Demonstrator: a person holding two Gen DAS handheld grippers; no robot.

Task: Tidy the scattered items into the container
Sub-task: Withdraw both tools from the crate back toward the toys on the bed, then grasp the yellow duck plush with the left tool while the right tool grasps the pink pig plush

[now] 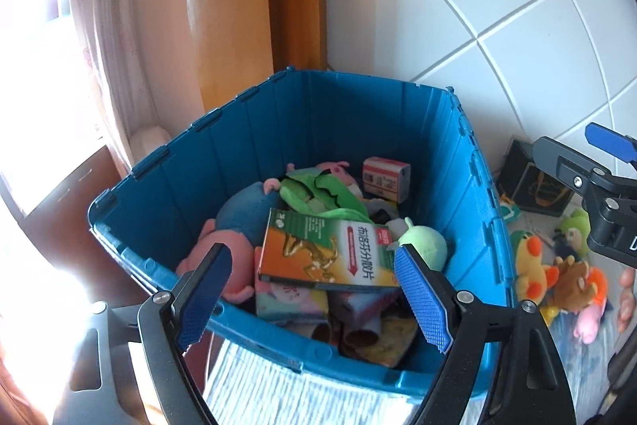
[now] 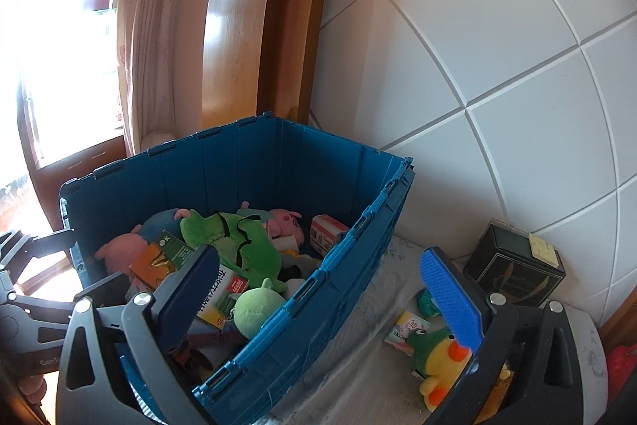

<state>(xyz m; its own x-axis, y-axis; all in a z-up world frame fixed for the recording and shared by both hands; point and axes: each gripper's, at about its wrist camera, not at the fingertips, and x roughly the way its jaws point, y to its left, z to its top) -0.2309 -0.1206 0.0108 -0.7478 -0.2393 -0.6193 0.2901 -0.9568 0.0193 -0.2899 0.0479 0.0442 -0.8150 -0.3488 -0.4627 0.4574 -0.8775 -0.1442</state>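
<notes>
The blue crate (image 1: 278, 114) holds several items: an orange and green medicine box (image 1: 330, 249), a round green plush (image 1: 424, 243), pink and blue plush toys and a small red and white carton (image 1: 386, 178). My left gripper (image 1: 314, 291) hovers open over the crate's near side, with nothing between its fingers. My right gripper (image 2: 322, 293) is open too, straddling the crate's right wall (image 2: 350, 245) with nothing held. A yellow duck plush (image 2: 442, 353) lies outside the crate on the right, beside that gripper's right finger. One blue pad (image 1: 609, 142) of the right gripper shows in the left wrist view.
More plush toys (image 1: 573, 281) lie on a pale cloth right of the crate. A black box (image 2: 513, 265) stands against the white tiled wall. A small packet (image 2: 406, 331) lies by the duck. Behind the crate are a wooden frame and a curtain (image 1: 119, 26). A person's fingers (image 1: 627, 289) show at the right edge.
</notes>
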